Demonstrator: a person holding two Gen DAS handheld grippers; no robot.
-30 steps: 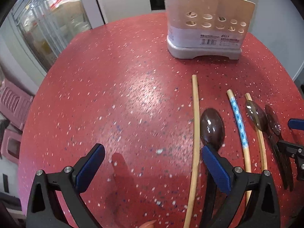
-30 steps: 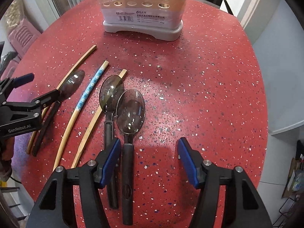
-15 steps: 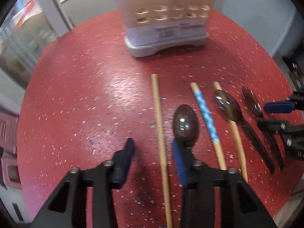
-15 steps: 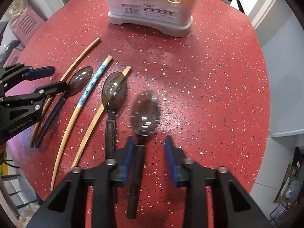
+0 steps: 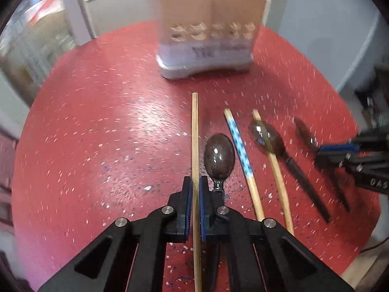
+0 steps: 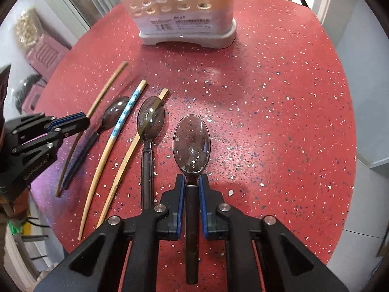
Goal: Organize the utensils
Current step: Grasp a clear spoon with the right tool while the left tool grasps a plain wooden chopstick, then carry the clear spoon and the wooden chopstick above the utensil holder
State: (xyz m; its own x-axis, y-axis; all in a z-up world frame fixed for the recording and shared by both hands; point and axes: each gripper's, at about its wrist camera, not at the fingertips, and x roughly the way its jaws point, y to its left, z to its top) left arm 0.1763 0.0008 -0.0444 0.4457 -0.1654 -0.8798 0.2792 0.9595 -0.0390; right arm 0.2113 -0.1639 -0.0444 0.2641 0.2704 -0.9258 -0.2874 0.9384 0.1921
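Utensils lie in a row on our red speckled table (image 6: 279, 112), in front of the tall beige holder (image 6: 184, 17) that stands at the far side. Our left gripper (image 5: 195, 189) has its blue pads (image 5: 186, 204) squeezed tight on a plain bamboo chopstick (image 5: 195, 126). That stick points straight toward the holder, and we cannot tell if it is up off the table. Our right gripper (image 6: 192, 182) is squeezed shut on the dark handle of a see-through brown spoon (image 6: 192, 141), with the bowl of the spoon sticking out past the fingertips.

Just beside the held chopstick lies another brown spoon (image 5: 219, 155), with its handle running under the left gripper. Next comes a chopstick with a blue and white pattern (image 5: 239, 146). After that there is a second plain chopstick (image 5: 274, 168). A third spoon (image 5: 269, 136) lies slanted across that stick, touching it. The spoon in our right gripper is the last one on that side, a little apart from the rest.

The holder has round holes in its front, a printed label below them, and a pale gray foot. The left view is blurry, so the small words on the label are too hard to read there.
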